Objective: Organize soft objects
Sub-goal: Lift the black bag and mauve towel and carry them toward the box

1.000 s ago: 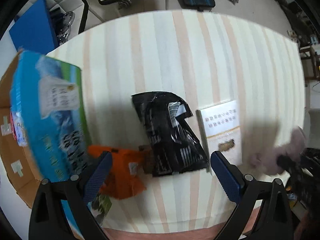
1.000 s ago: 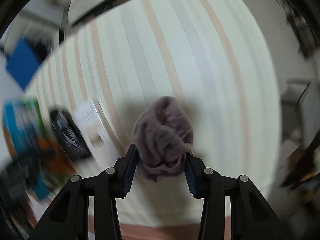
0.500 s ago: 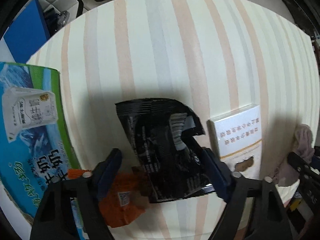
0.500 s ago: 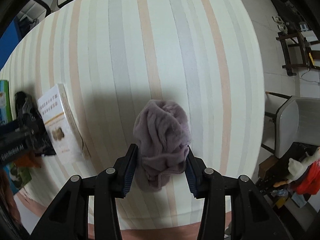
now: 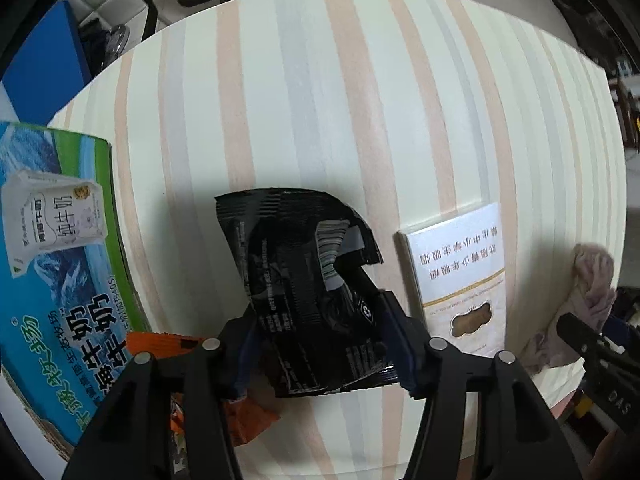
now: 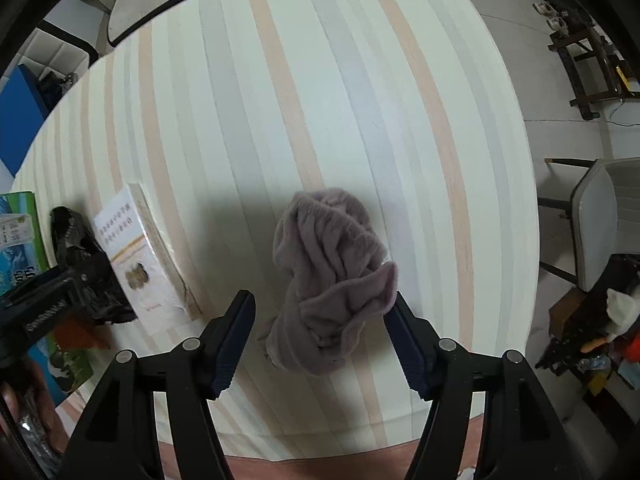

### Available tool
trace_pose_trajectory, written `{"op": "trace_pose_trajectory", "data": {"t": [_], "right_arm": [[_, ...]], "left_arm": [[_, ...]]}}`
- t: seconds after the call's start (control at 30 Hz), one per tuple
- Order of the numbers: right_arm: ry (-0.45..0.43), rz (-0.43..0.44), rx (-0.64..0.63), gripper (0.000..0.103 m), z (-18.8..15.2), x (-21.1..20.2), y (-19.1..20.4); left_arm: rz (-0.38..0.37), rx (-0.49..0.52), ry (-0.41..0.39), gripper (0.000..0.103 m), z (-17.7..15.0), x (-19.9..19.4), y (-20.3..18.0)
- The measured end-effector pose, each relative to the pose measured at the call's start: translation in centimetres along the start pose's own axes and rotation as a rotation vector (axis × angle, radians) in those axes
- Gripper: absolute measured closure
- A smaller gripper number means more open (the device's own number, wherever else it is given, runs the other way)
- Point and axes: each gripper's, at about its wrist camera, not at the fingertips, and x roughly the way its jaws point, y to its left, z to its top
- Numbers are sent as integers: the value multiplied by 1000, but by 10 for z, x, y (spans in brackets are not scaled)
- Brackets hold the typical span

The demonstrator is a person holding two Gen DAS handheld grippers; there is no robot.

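A crumpled mauve fleece cloth (image 6: 332, 280) lies on the striped table (image 6: 320, 80), between the fingers of my right gripper (image 6: 322, 332), which is open around it. The cloth also shows at the right edge of the left wrist view (image 5: 588, 292). My left gripper (image 5: 320, 354) is closed on the near part of a black foil bag (image 5: 304, 280) lying on the table. An orange packet (image 5: 224, 404) lies under the left finger, partly hidden.
A blue and green milk carton box (image 5: 52, 272) stands at the left. A white booklet (image 5: 464, 276) lies between the bag and the cloth, also in the right wrist view (image 6: 136, 264). Chairs and clutter stand beyond the table edges.
My right gripper has opened and let go of the cloth, which now rests on the table. My left gripper has moved forward and closed on the black bag.
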Motion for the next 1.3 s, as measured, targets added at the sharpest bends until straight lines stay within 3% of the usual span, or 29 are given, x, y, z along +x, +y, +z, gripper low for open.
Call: {"op": "trace_pose_trajectory", "data": {"t": [0.17,0.27,0.4,0.5,0.93,1.2,1.3], "right_arm": [[9,10,35,35,-5,15,-7],[-7,-8,47,57,-4,17,-6],[-23,8,59,61,-7,16,-12],[-44,9,50,62,-8,10,-31],[-177,56,-31,63,-60,-68,-17],[-262,106,-103,63,-105,-134,7],[-289,137,-151,63,-124,-161,31]], "left_arm": [[-8,-13,1,53,-3,0,-4],[4,-10,-12,57,-5,-2,-7],[23,-5,-40,62,-11,-10,-12],[12,5,-63,64,-19,-18,-17],[-93,59,-251,64,-70,-105,-37],[-222,68,-369,64,-115,-184,-6],[-229,66,-399,64,-129,-204,20]]}}
